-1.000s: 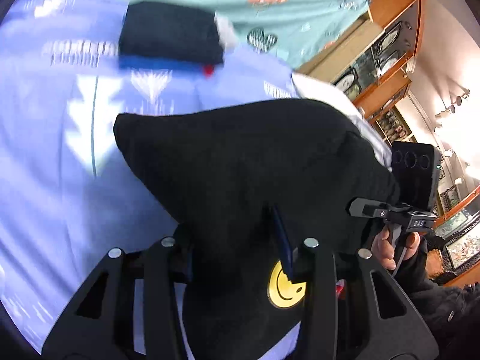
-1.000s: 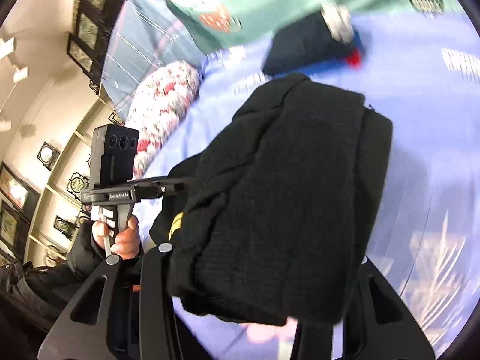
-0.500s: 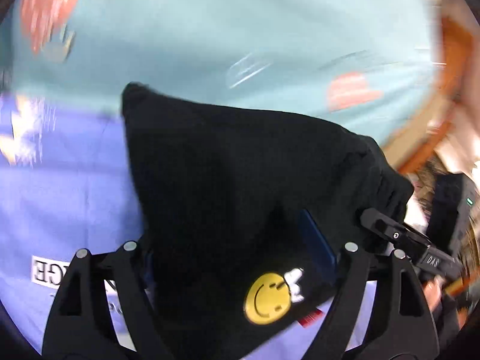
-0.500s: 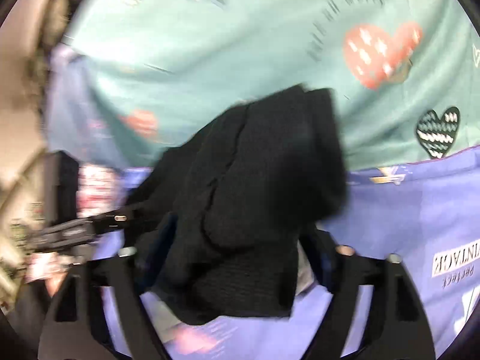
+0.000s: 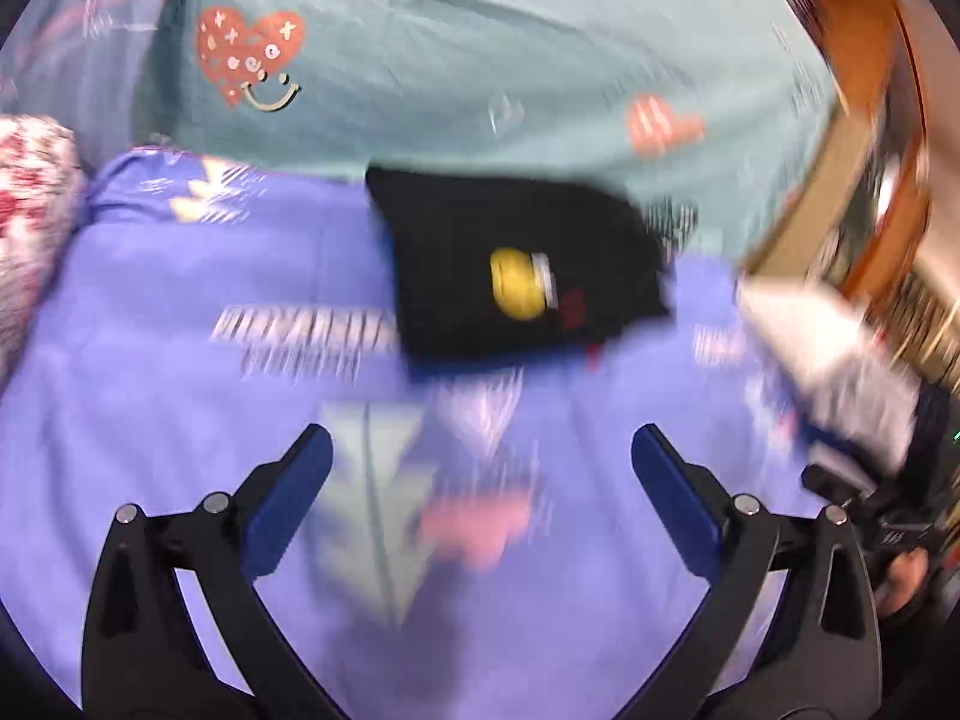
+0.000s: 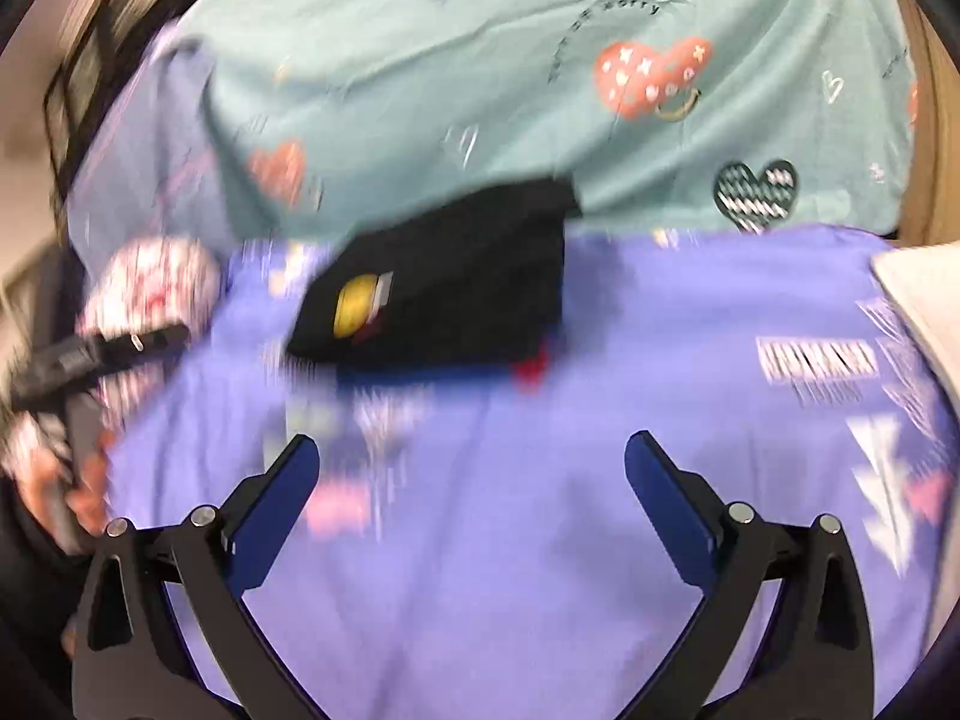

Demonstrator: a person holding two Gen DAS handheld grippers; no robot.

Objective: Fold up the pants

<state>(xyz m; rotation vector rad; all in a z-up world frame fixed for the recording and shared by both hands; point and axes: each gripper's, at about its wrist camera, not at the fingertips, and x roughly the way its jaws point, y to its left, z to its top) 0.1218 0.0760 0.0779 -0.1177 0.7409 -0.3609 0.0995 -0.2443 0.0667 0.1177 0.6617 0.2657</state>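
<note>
Purple bedsheet [image 5: 150,360] fills both views, with a teal quilt [image 5: 480,60] at 12 o'clock. Folded black pants [image 5: 516,282] lie at their seam, on a blue-edged item, at 12 o'clock from both grippers and well apart, long axis roughly 9 to 3. Left gripper [image 5: 480,462]: jaws apart, empty. Right gripper [image 6: 471,471]: same. Which is nearer cannot be told. Only the right wrist view shows a dark heart print [image 6: 756,189]. Judged: fold complete.
</note>
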